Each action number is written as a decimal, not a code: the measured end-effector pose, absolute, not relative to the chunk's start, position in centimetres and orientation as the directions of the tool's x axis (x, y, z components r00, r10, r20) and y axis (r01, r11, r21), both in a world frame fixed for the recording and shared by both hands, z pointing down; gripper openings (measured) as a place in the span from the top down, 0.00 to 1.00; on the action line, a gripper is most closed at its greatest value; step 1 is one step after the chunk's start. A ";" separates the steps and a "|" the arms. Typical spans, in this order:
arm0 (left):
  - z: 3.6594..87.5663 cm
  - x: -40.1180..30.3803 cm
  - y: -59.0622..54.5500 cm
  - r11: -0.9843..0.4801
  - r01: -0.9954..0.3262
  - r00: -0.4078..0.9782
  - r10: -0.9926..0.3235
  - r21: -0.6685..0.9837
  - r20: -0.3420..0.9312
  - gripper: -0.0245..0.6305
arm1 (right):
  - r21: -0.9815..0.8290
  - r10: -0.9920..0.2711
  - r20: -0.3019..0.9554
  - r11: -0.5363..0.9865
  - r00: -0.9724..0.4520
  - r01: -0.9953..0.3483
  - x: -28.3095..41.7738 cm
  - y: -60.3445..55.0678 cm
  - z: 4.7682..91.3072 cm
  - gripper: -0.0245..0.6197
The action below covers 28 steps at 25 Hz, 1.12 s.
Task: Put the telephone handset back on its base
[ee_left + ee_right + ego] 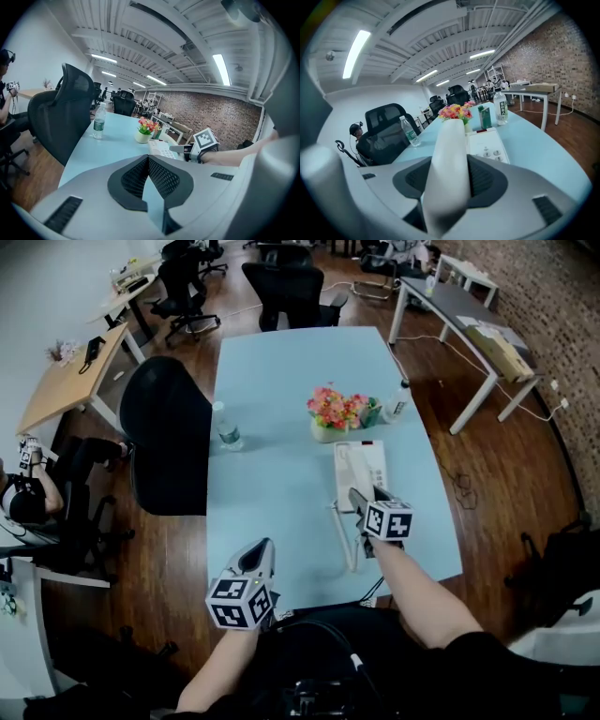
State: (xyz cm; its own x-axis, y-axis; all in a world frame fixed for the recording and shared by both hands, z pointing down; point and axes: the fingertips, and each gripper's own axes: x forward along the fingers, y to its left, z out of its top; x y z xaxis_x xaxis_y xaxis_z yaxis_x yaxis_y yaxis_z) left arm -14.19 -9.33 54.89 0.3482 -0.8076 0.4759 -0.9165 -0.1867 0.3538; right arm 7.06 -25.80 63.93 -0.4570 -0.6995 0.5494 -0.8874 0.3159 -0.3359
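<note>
Tongs in the right hand (449, 165) clamp the white plastic telephone handset (451, 140), pads pressing both its flanks. Its long axis runs straight along the jaws, pointing away from the person. The flat white telephone base (490, 143) with keypad lies just ahead and slightly right, on the pale blue worktop (272, 381); whether handset and base touch cannot be told. The right hand is clearly nearer. The left tongs (148, 158) hang closed and empty, well apart. Counted: one handset, one base, two clear plastic water bottles (226, 429), one potted flower bunch (333, 413).
</note>
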 end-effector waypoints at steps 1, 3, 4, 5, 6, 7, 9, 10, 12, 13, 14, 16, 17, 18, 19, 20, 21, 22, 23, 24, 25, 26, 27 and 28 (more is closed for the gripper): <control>55.0 -14.6 -9.3 -0.179 -0.917 0.342 -0.810 0.356 0.475 0.97 | -0.324 -0.705 0.558 0.300 -0.438 -0.897 7.0 -26.7 64.3 0.59; 55.0 -15.5 -9.3 -0.165 -0.919 0.331 -0.816 0.359 0.474 0.97 | -0.310 -0.709 0.580 0.263 -0.401 -0.913 6.7 -28.4 65.2 0.59; 55.0 -15.9 -9.3 -0.159 -0.920 0.326 -0.818 0.359 0.473 0.97 | -0.305 -0.707 0.594 0.243 -0.383 -0.921 6.7 -29.1 65.7 0.59; 54.9 -16.2 -9.3 -0.154 -0.921 0.322 -0.820 0.359 0.473 0.97 | -0.297 -0.704 0.609 0.224 -0.365 -0.928 6.6 -29.7 66.4 0.59; 54.9 -16.6 -9.2 -0.149 -0.922 0.317 -0.823 0.358 0.472 0.97 | -0.288 -0.701 0.623 0.207 -0.347 -0.935 6.5 -30.3 67.0 0.59; 54.8 -17.0 -9.2 -0.144 -0.923 0.311 -0.824 0.356 0.473 0.97 | -0.280 -0.698 0.635 0.191 -0.331 -0.941 6.4 -30.7 67.5 0.59; 54.9 -17.7 -9.1 -0.130 -0.926 0.299 -0.827 0.355 0.477 0.97 | -0.269 -0.690 0.654 0.171 -0.310 -0.948 6.1 -31.1 68.4 0.59; 55.0 -18.0 -9.0 -0.123 -0.927 0.293 -0.828 0.355 0.479 0.97 | -0.263 -0.686 0.660 0.170 -0.306 -0.950 5.9 -31.3 68.7 0.59; 55.2 -18.7 -8.8 -0.106 -0.928 0.280 -0.829 0.356 0.484 0.97 | -0.241 -0.679 0.670 0.183 -0.300 -0.953 5.2 -31.4 69.1 0.59; 55.3 -19.0 -8.7 -0.098 -0.929 0.275 -0.829 0.358 0.487 0.97 | -0.232 -0.676 0.674 0.189 -0.297 -0.954 4.9 -31.4 69.3 0.59; 55.4 -19.2 -8.6 -0.091 -0.928 0.271 -0.830 0.360 0.488 0.97 | -0.225 -0.675 0.676 0.190 -0.294 -0.956 4.8 -31.6 69.5 0.59; 55.6 -19.4 -8.5 -0.083 -0.928 0.266 -0.830 0.362 0.491 0.97 | -0.221 -0.673 0.681 0.184 -0.287 -0.958 4.6 -31.8 69.9 0.59; 55.6 -19.4 -8.5 -0.081 -0.929 0.264 -0.829 0.362 0.492 0.97 | -0.222 -0.671 0.685 0.181 -0.285 -0.958 4.5 -32.0 70.1 0.59; 55.6 -19.4 -8.5 -0.079 -0.929 0.263 -0.829 0.362 0.494 0.97 | -0.226 -0.667 0.688 0.179 -0.287 -0.957 4.3 -32.0 70.2 0.59; 55.6 -19.4 -8.4 -0.079 -0.929 0.263 -0.828 0.361 0.495 0.97 | -0.231 -0.662 0.690 0.179 -0.291 -0.956 4.2 -32.1 70.4 0.59; 55.6 -19.5 -8.4 -0.078 -0.930 0.261 -0.828 0.360 0.496 0.97 | -0.232 -0.658 0.693 0.182 -0.294 -0.955 4.0 -32.1 70.6 0.59; 55.6 -19.5 -8.4 -0.076 -0.930 0.260 -0.828 0.359 0.497 0.97 | -0.228 -0.654 0.697 0.189 -0.296 -0.955 3.9 -32.2 70.7 0.56; 55.6 -19.5 -8.4 -0.075 -0.931 0.258 -0.828 0.359 0.498 0.97 | -0.218 -0.650 0.700 0.199 -0.295 -0.956 3.9 -32.2 70.7 0.55; 55.6 -19.5 -8.5 -0.073 -0.931 0.257 -0.828 0.358 0.498 0.97 | -0.204 -0.647 0.704 0.211 -0.293 -0.956 4.0 -32.3 70.7 0.53; 55.5 -19.4 -8.5 -0.073 -0.931 0.256 -0.828 0.357 0.499 0.97 | -0.193 -0.644 0.707 0.221 -0.292 -0.956 4.1 -32.3 70.6 0.49; 55.5 -19.2 -8.6 -0.074 -0.931 0.257 -0.827 0.356 0.500 0.97 | -0.190 -0.643 0.707 0.229 -0.295 -0.955 4.2 -32.3 70.4 0.49; 55.5 -18.9 -8.7 -0.078 -0.931 0.260 -0.826 0.356 0.500 0.97 | -0.191 -0.645 0.703 0.235 -0.299 -0.953 4.4 -32.2 70.1 0.49; 55.6 -18.6 -8.8 -0.084 -0.931 0.266 -0.824 0.356 0.501 0.97 | -0.195 -0.648 0.697 0.241 -0.307 -0.951 4.6 -32.1 69.8 0.49; 55.6 -18.2 -8.9 -0.091 -0.930 0.273 -0.821 0.356 0.502 0.97 | -0.202 -0.651 0.688 0.251 -0.319 -0.947 4.7 -31.9 69.4 0.49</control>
